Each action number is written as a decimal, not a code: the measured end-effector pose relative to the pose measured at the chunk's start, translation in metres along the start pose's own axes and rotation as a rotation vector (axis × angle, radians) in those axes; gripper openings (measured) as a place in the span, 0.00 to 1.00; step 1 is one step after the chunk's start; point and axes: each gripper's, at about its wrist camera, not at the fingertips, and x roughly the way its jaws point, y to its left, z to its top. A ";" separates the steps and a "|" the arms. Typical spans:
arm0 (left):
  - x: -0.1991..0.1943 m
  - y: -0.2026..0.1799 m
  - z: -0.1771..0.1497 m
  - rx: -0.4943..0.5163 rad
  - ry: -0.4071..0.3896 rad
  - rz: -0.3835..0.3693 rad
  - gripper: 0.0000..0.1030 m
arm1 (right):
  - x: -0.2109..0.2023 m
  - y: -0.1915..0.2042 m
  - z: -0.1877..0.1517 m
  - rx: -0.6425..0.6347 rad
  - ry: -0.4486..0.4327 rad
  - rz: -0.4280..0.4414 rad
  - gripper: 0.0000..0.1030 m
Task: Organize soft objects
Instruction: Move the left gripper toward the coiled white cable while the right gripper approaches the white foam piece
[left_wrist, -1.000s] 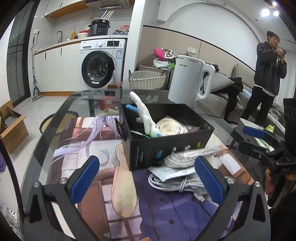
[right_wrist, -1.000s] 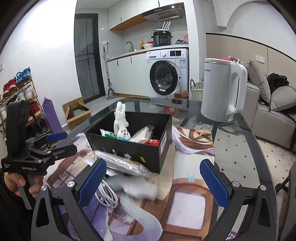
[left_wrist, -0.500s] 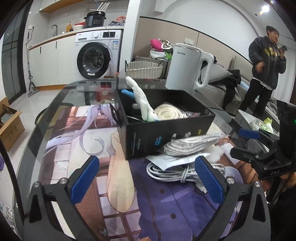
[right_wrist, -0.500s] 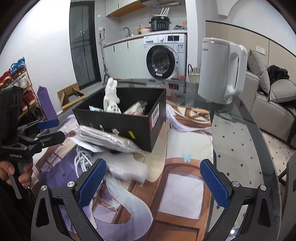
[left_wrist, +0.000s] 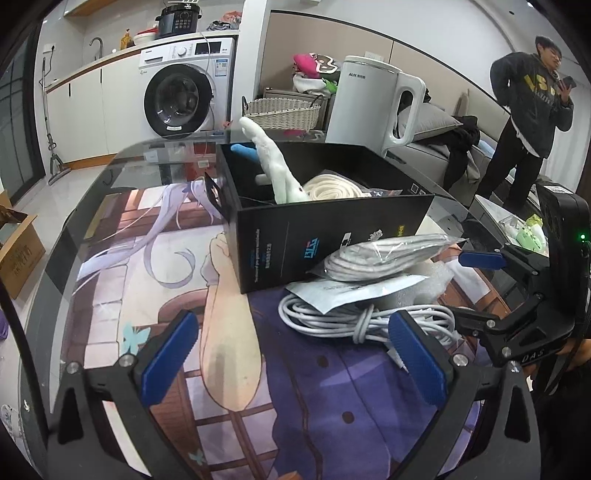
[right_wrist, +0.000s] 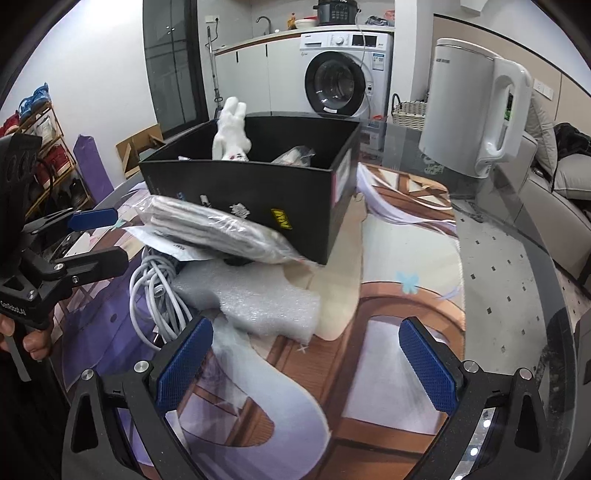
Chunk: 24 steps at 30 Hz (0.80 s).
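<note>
Both hand-held grippers, left (left_wrist: 291, 354) and right (right_wrist: 304, 363), are spread wide and empty, approaching the bagged cloth (right_wrist: 218, 230) leaning against the black box (right_wrist: 258, 192). Next, I think, one must pinch it.

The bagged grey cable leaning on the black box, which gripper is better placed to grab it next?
Probably left. The left gripper is open and faces the bagged grey cable, with only the white cord bundle between. The right gripper, also open, points past it at the mat.

Matt black cardboard box (left_wrist: 332, 229), glossy glass table (right_wrist: 517, 280), crinkly plastic bag (right_wrist: 218, 229)
</note>
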 end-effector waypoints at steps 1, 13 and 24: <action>0.001 0.000 0.000 0.002 0.002 0.001 1.00 | 0.000 0.003 0.000 -0.008 0.003 0.007 1.00; -0.003 0.010 0.002 -0.042 -0.010 0.001 1.00 | 0.005 -0.001 0.005 -0.007 0.023 -0.026 1.00; -0.002 0.010 0.002 -0.043 -0.007 0.007 1.00 | 0.005 -0.024 0.003 0.042 0.046 -0.080 1.00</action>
